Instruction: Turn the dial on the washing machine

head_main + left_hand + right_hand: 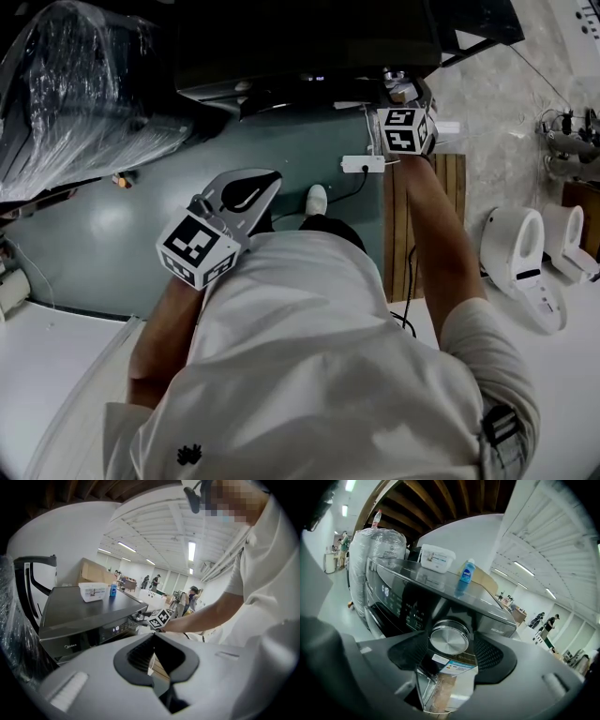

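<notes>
Right gripper view shows the dial of the washing machine between the fingers of the right gripper. They stand apart and do not seem to press it. Next they should probably close on it and rotate. Head view does not show the dial clearly, but it shows the left gripper waiting closed and empty.

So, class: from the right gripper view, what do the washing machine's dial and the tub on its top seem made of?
Dial: probably brushed metal or metal-look plastic; silvery, with a circular sheen.
Tub: likely matte white plastic; opaque, with a printed label.
</notes>
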### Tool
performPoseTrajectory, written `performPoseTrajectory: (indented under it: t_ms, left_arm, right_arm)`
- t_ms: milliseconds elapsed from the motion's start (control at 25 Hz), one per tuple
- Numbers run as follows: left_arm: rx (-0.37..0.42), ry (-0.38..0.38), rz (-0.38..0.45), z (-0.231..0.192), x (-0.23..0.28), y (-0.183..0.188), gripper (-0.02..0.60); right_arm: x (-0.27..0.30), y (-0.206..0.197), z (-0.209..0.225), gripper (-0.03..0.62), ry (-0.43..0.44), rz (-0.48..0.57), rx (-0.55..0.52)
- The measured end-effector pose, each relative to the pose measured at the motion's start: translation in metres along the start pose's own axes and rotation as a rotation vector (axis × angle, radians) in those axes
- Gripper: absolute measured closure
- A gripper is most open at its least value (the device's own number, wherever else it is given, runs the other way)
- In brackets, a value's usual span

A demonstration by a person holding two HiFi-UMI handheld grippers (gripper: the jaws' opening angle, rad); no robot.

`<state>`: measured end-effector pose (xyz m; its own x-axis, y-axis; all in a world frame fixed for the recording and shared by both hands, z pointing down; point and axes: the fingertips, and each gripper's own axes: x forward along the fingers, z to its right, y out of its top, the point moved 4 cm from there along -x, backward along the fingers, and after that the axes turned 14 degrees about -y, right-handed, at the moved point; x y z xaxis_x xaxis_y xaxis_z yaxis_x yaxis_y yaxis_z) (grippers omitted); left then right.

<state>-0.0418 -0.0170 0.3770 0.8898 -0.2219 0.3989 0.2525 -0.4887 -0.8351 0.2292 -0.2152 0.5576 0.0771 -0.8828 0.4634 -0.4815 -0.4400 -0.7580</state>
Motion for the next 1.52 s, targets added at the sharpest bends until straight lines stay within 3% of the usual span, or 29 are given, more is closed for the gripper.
performPoseTrajectory:
  t_ms: [520,800,880,1160,1400,1520]
  left_arm:
    - [-0.011,0.009,0.003,-0.006,-0.002,0.0,0.525]
    - [-0.01,0.008,0.002,-0.008,0.002,0.004,0.526]
    - [-0.01,0.009,0.001,-0.008,0.002,0.005,0.526]
    - [-0.011,0.001,-0.003,-0.007,0.004,0.002,0.526]
    - [-0.005,-0.011,-0.001,-0.006,0.007,0.003,0.526]
    - [-0.004,-0.012,-0.002,-0.005,0.008,0.003,0.526]
  right_arm:
    - [0.001,0.005,0.009,0.322,0.032,-0.057,0.231]
    - [0.004,-0.001,0.017,0.322,0.121,-0.056,0.45]
    - [0.004,-0.002,0.018,0.321,0.135,-0.051,0.47]
    - [0.0,0.0,0.016,0.316,0.089,-0.028,0.313]
    - [-0.004,-0.003,0.003,0.309,0.027,0.011,0.034]
    - [-0.002,-0.006,-0.001,0.309,0.006,0.008,-0.034]
